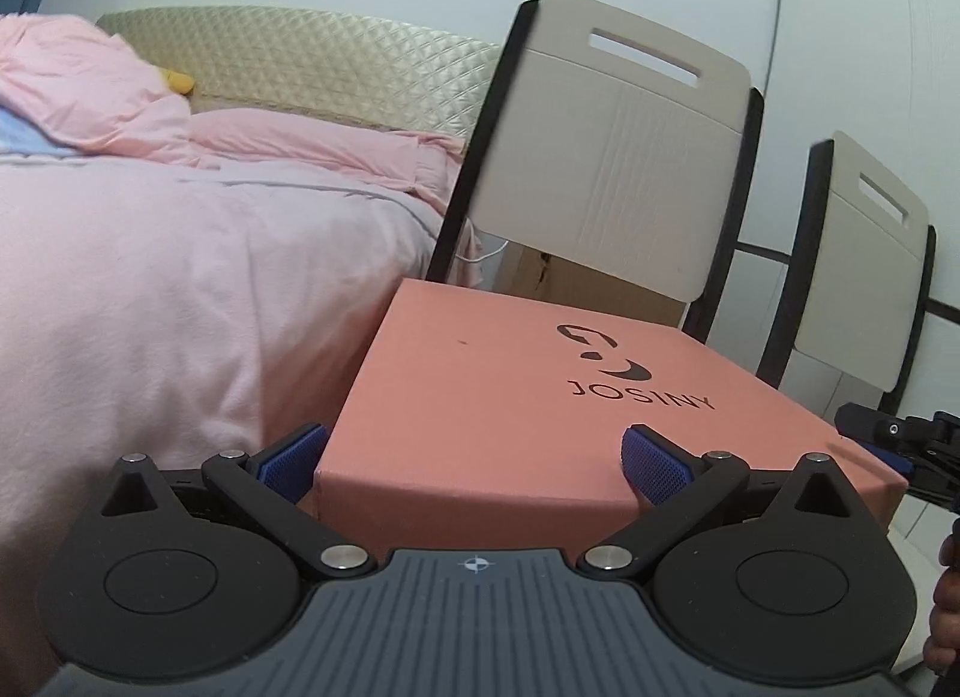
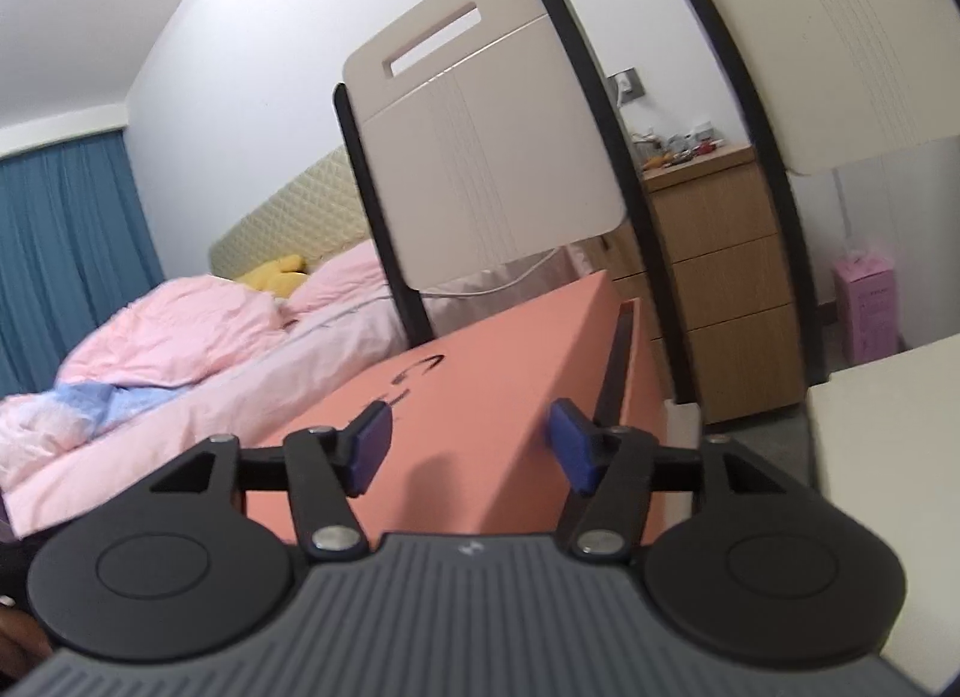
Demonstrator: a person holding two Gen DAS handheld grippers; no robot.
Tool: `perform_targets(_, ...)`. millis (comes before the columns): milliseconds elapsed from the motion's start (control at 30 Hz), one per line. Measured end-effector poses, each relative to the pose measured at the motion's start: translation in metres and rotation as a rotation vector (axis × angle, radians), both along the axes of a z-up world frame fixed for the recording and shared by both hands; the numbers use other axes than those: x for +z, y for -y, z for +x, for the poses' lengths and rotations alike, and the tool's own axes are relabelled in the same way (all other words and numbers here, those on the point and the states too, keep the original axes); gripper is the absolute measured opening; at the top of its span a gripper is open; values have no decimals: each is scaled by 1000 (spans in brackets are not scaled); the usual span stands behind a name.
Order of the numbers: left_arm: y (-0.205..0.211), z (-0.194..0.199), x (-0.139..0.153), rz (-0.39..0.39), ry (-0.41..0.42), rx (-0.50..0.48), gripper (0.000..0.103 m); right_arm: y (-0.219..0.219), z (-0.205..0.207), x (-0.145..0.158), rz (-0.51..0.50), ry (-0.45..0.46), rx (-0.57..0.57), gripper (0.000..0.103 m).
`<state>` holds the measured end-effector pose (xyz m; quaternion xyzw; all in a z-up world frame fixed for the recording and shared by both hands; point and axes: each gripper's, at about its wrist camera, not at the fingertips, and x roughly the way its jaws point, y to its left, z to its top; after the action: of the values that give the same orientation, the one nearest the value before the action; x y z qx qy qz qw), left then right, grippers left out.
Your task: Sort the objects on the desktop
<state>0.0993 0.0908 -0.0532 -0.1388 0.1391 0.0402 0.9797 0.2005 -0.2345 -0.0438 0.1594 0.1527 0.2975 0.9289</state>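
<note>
Bed (image 1: 180, 277) with pink bedding fills the left side, quilted beige headboard (image 1: 300, 67) behind, yellow plush (image 2: 273, 274) by the pillows. Blue curtain (image 2: 66, 253) at far left of the right wrist view. Two beige chair backs with black frames: near chair (image 1: 606, 157) right behind the box, second chair (image 1: 864, 253) to its right. Wooden drawer unit (image 2: 732, 283) against the wall with small clutter on top, too small to tell. Pink carton (image 2: 864, 307) on the floor beside it. White bench (image 2: 888, 487) edge at right of the right wrist view.

Salmon-pink box (image 1: 540, 415) printed JOSINY, lid on, sits between both tools in front of the near chair; what it rests on is hidden.

Left tool (image 1: 474, 460): spread wide, blue pads straddling the box's near corner, left pad (image 1: 288, 460) beside the side face, other pad over the lid; firm contact cannot be told.

Right tool (image 2: 471, 451): wide apart, pads either side of the box's long top edge, no clear grip. Its tip also shows at the right edge of the left view (image 1: 900, 445).
</note>
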Motion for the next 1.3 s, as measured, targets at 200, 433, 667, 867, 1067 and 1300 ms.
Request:
perform_targets(200, 15, 9, 7, 47, 4, -18, 103, 9, 2, 0, 25, -4, -44, 61)
perform_targets(433, 29, 24, 18, 117, 25, -28, 103, 17, 9, -6, 40, -34, -82, 61)
perform_targets(667, 33, 31, 12, 142, 23, -30, 103, 22, 19, -12, 54, -63, -80, 61)
perform_targets(867, 33, 33, 1, 157, -31, -50, 103, 22, 28, -30, 49, -169, -89, 60)
perform_targets(1067, 25, 44, 4, 132, -57, -26, 103, 19, 24, -29, 53, -171, -89, 59)
perform_targets(1300, 6, 76, 9, 150, -108, 5, 103, 0, 13, -24, 42, -162, -73, 59)
